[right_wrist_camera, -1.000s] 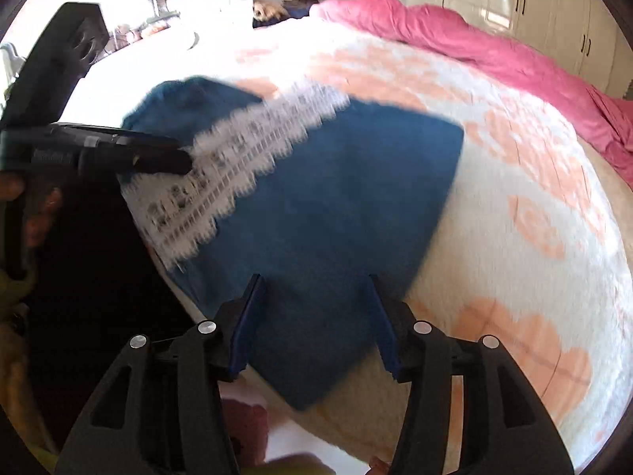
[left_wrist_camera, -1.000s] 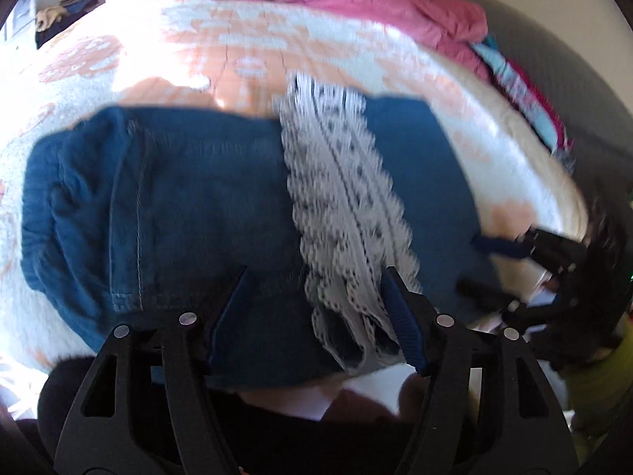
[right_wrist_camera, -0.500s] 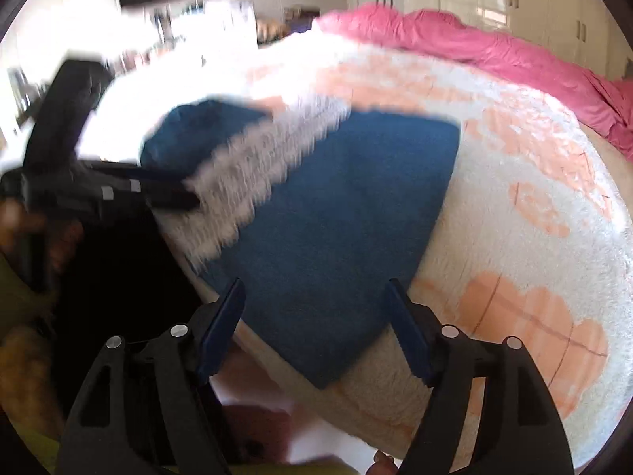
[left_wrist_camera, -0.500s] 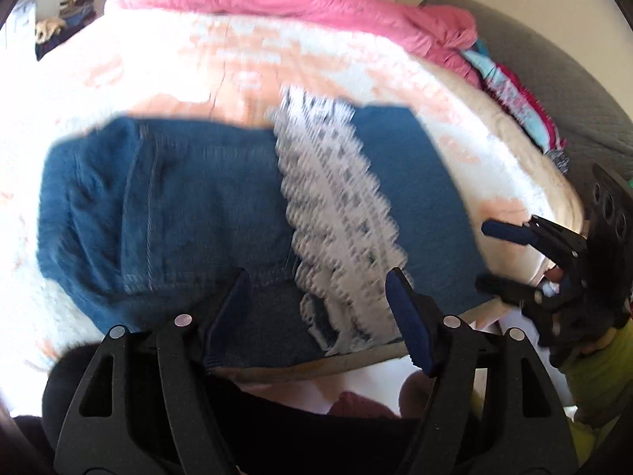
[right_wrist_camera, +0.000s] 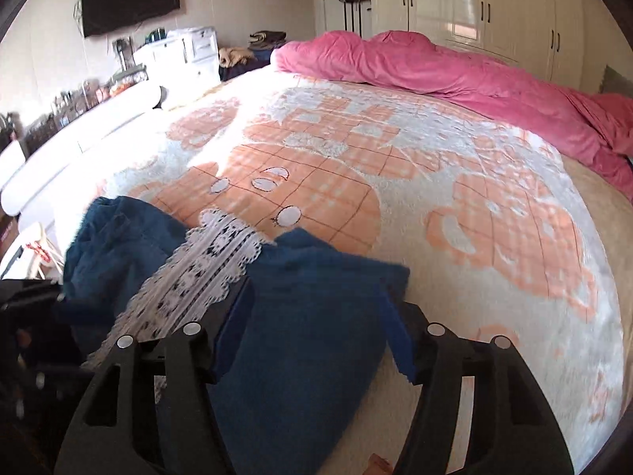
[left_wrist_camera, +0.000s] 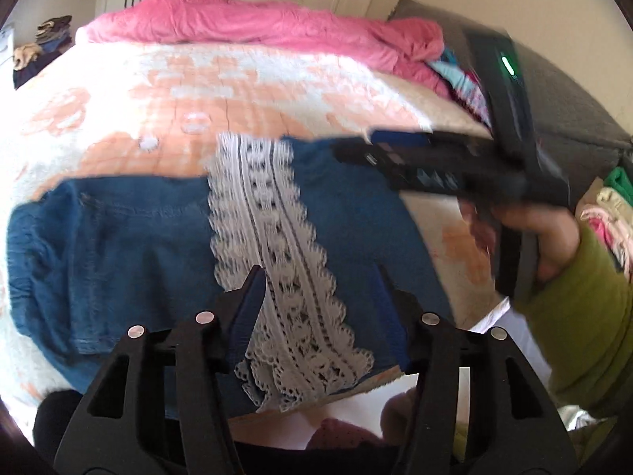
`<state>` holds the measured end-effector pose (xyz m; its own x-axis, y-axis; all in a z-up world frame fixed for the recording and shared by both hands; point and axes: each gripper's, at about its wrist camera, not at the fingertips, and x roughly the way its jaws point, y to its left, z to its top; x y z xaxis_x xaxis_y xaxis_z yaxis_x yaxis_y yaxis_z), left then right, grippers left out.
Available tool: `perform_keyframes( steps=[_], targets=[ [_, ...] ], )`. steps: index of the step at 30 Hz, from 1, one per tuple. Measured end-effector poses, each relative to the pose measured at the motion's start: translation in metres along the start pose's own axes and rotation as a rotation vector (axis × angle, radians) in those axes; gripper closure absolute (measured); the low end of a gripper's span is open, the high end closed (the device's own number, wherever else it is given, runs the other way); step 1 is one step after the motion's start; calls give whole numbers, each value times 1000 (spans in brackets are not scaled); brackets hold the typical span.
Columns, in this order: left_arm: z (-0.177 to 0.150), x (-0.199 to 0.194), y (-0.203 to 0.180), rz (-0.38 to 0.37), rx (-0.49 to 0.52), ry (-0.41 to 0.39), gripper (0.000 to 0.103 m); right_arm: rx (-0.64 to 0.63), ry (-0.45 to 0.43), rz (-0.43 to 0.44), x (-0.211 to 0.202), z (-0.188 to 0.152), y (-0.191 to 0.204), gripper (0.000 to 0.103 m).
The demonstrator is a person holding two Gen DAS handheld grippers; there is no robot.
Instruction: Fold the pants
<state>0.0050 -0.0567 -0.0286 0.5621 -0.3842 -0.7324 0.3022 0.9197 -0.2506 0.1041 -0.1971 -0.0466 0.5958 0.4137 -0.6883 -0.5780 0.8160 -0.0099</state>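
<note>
Blue denim pants (left_wrist_camera: 118, 245) lie folded on the bed near its front edge, with a white lace band (left_wrist_camera: 277, 257) across the middle. They also show in the right wrist view (right_wrist_camera: 308, 316), lace (right_wrist_camera: 205, 269) to the left. My left gripper (left_wrist_camera: 320, 297) is open, hovering over the lace near the front edge. My right gripper (right_wrist_camera: 316, 308) is open above the pants' right end; in the left wrist view it (left_wrist_camera: 435, 158) reaches in from the right, blurred.
The bed has a white and orange patterned blanket (right_wrist_camera: 435, 182). A pink duvet (right_wrist_camera: 435, 67) is bunched along the far side. A white dresser (right_wrist_camera: 178, 55) and wardrobes (right_wrist_camera: 494, 4) stand beyond. A pile of clothes (left_wrist_camera: 609, 206) lies at the right.
Both grippers have moved forward over the pants. The right gripper has risen and swung in over the right end. Both stay open.
</note>
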Motion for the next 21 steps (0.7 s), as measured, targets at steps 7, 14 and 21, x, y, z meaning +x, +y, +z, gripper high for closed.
perform_keyframes(
  steps=[7,14,21],
  targets=[
    [-6,17,18,-6,-98,66,56,35,143,-34,57,-8,-13,42],
    [-8,10,18,-7,-104,46,46,88,111,-8,42,-8,-17,41],
    [-6,-13,20,36,-106,-14,42,152,25,25,-1,-11,-17,32]
  ],
)
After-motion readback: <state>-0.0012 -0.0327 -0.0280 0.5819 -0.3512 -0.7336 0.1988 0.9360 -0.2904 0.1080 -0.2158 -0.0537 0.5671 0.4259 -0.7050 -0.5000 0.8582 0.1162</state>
